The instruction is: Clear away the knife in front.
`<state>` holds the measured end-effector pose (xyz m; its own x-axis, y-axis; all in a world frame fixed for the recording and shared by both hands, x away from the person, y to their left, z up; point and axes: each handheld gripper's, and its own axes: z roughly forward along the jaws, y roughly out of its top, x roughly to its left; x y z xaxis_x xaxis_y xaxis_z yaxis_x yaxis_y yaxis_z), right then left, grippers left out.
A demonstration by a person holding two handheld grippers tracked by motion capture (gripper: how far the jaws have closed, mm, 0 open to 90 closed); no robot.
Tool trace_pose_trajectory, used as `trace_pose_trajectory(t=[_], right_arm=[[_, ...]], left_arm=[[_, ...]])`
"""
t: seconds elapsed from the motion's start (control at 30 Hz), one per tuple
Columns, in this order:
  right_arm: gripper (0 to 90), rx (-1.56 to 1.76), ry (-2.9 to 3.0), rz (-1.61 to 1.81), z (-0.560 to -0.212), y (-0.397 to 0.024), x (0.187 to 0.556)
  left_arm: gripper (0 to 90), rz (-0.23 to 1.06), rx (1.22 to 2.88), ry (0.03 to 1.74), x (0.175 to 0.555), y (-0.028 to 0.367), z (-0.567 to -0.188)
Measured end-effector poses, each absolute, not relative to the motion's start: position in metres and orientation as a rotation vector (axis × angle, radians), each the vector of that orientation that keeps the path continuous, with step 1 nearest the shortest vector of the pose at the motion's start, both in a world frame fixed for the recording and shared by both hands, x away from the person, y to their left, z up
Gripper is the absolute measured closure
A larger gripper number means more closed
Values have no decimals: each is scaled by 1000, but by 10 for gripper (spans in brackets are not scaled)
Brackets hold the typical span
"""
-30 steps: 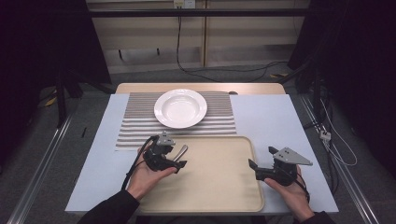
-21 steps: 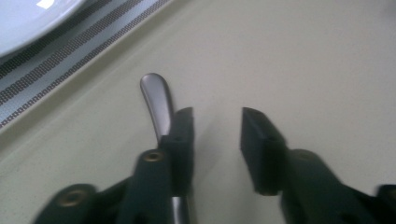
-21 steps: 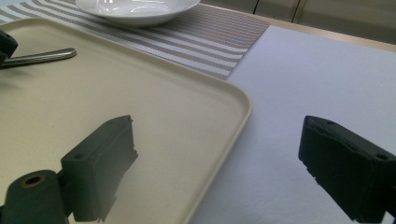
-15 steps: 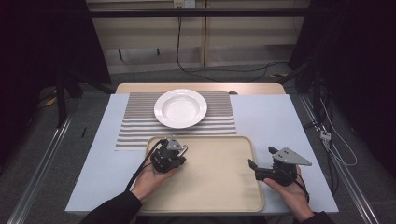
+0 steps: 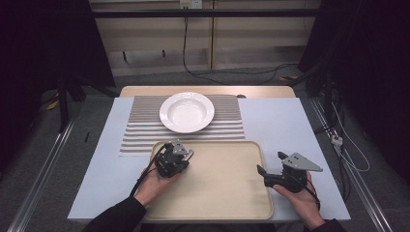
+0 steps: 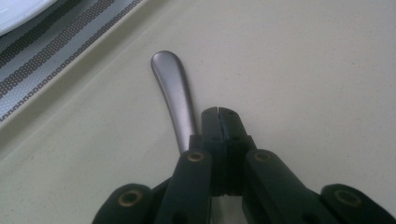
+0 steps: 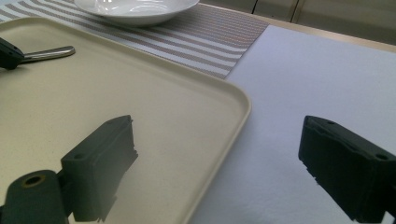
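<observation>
On tray (image 5: 217, 193), near its far-left corner, metal utensil handle (image 6: 173, 88) lies flat. Left gripper (image 6: 218, 112) jaws pressed together just beside it, apparently not pinching it, probably a missed grab. Right gripper (image 7: 218, 128) jaws spread, empty, waiting over the tray's right edge. Plate (image 5: 186, 112) is likely the destination.

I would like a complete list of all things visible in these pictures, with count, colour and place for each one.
Metal utensil handle: one, silver, lying on the tray's far left part, beside the left gripper's closed jaws.
Shallow round ceramic plate: one, white, on the striped mat.
Striped woven placemat: one, grey and white, far middle of the table.
Rectangular plastic tray: one, beige, near middle.
Table cover: one, pale blue, over the wooden table.
Left gripper: one, black, jaws closed, over the tray's left part.
Right gripper: one, black, jaws open, at the tray's right edge.
Hands: two, at the near edge.
</observation>
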<state>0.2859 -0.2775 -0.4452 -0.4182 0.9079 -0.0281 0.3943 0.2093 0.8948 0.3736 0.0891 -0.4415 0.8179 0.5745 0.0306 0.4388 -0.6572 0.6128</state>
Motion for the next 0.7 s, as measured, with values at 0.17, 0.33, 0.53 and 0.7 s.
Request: trace_pose_trajectory(t=[0.17, 0.33, 0.53, 0.7], right_arm=[[108, 1202, 1917, 1163, -445, -277, 286], [108, 1204, 1918, 1161, -445, -277, 286], [108, 1204, 1918, 1163, -445, -278, 286], [108, 1205, 1918, 1164, -445, -278, 286]], left_arm=[[900, 287, 2401, 768, 376, 92, -440], [900, 290, 2400, 778, 377, 95, -440], [900, 294, 2409, 778, 378, 98, -440], [900, 278, 2412, 802, 380, 103, -439]])
